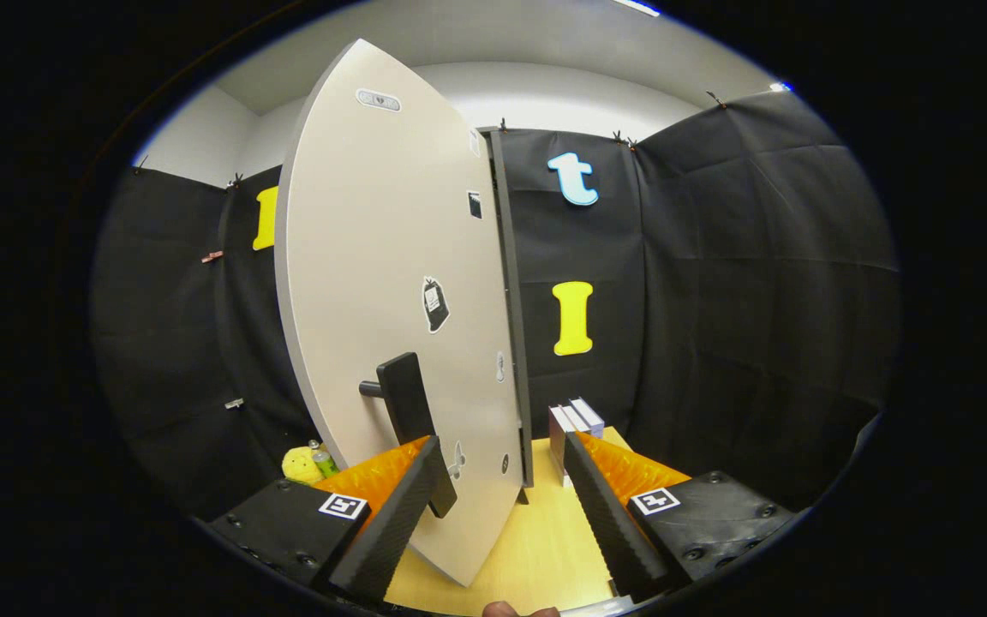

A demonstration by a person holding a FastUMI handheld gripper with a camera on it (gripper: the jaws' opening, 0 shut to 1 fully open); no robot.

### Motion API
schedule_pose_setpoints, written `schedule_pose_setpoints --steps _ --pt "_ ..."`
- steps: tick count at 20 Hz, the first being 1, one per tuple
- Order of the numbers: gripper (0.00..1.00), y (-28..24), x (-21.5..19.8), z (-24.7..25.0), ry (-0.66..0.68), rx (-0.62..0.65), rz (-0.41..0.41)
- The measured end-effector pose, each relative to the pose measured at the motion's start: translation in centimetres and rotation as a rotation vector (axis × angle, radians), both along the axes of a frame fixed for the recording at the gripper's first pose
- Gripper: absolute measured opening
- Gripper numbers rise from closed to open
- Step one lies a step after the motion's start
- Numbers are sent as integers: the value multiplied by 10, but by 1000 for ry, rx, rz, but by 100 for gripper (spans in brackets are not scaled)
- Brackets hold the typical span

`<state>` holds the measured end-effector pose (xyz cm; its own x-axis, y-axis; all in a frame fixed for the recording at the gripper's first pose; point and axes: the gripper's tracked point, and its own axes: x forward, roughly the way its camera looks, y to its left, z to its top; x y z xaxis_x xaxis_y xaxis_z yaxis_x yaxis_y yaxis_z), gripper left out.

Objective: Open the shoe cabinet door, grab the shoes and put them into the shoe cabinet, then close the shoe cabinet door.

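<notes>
Gripper view shows the gripper point(502, 480) spread wide and holding nothing, its fingers straddling the free edge of the shoe cabinet door point(391, 291), which stands swung partly open. The black door handle point(408, 420) sits just ahead of the left finger. I judge this the opening step; next, swing the door wider, then fetch the shoes.

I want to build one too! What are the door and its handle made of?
The door looks like painted or laminated board: smooth, matte, pale grey. Its handle looks like black metal or plastic; which one is unclear. The open gripper has one finger beside the handle.
</notes>
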<state>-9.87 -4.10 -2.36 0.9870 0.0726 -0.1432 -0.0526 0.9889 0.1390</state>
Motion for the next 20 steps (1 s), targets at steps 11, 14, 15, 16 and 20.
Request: schedule_pose_setpoints --steps 11,14,15,16,20 --pt "98 75 35 -10 5 83 124" --pt "98 77 40 -9 -2 79 129" --pt "98 76 43 -5 -12 77 121" --pt "98 73 44 -4 -18 74 113" --pt "98 57 52 1 -38 69 63"
